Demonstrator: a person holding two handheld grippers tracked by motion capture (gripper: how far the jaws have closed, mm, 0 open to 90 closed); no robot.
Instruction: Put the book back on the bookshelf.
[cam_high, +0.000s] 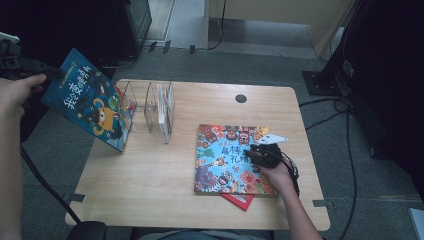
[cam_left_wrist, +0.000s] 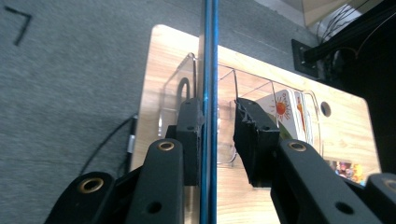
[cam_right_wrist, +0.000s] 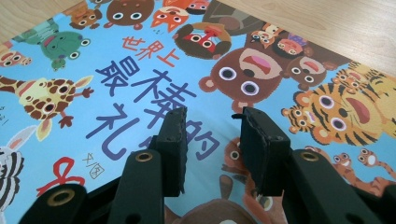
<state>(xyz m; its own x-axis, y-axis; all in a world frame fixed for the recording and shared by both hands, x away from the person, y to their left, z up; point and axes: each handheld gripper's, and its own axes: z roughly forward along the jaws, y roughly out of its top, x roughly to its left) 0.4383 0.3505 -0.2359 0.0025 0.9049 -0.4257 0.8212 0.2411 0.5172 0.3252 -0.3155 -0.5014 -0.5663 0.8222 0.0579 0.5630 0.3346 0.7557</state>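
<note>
On the wooden table (cam_high: 150, 170), the left tool (cam_left_wrist: 218, 122) straddles the blue book (cam_left_wrist: 208, 70) edge-on, released; the right tool (cam_right_wrist: 212, 140) gapes, empty.

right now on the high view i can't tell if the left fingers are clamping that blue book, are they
observer: No. In the left gripper view the blue book stands edge-on inside the left gripper. One of its fingers lies against the book, the other stands apart.
operator: and the right one
observer: The right gripper is open over the animal book, with nothing between its fingers.
</note>
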